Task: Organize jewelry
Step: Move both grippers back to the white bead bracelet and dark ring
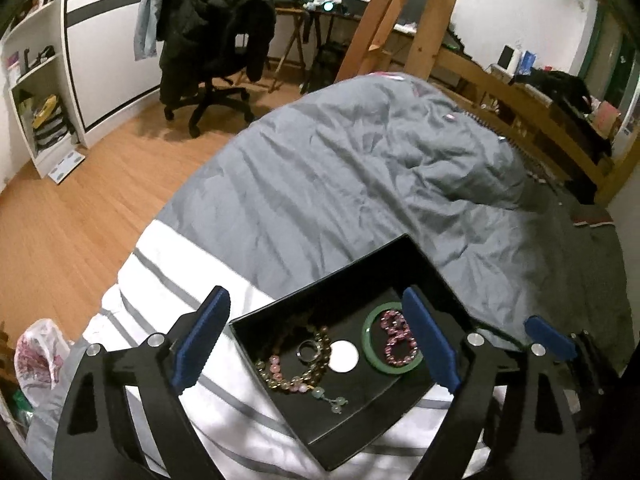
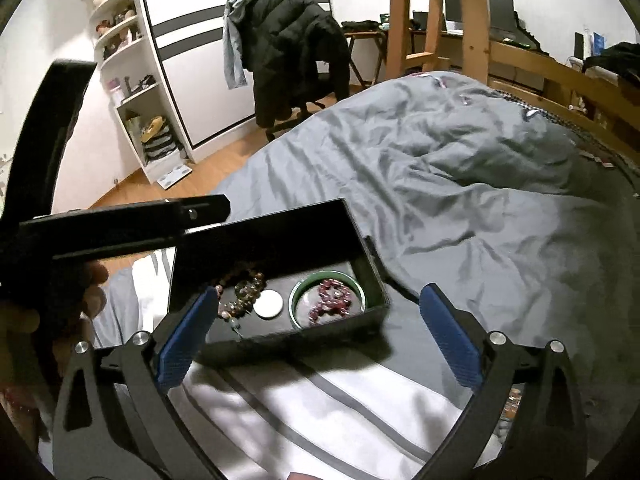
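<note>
A black open jewelry box [image 1: 440, 280] lies on the bed and also shows in the right wrist view [image 2: 280, 248]. Inside are a green bangle [image 1: 370, 350] [image 2: 295, 292], a pink bead bracelet [image 1: 396, 338] [image 2: 330, 300] within it, a white round disc [image 1: 343, 356] [image 2: 269, 304], a brown bead strand with a dark ring [image 1: 310, 350] [image 2: 244, 292] and a pale green charm [image 1: 334, 400]. My left gripper [image 1: 316, 344] is open, its fingers wide over the box. My right gripper [image 2: 320, 340] is open just in front of the box, empty.
The box sits on a grey and white striped duvet [image 1: 340, 184]. An office chair with a black jacket [image 1: 216, 32], a white shelf unit [image 1: 36, 92], a wooden ladder and bed frame [image 1: 424, 20] stand beyond. A plastic bag [image 1: 38, 356] lies at the left.
</note>
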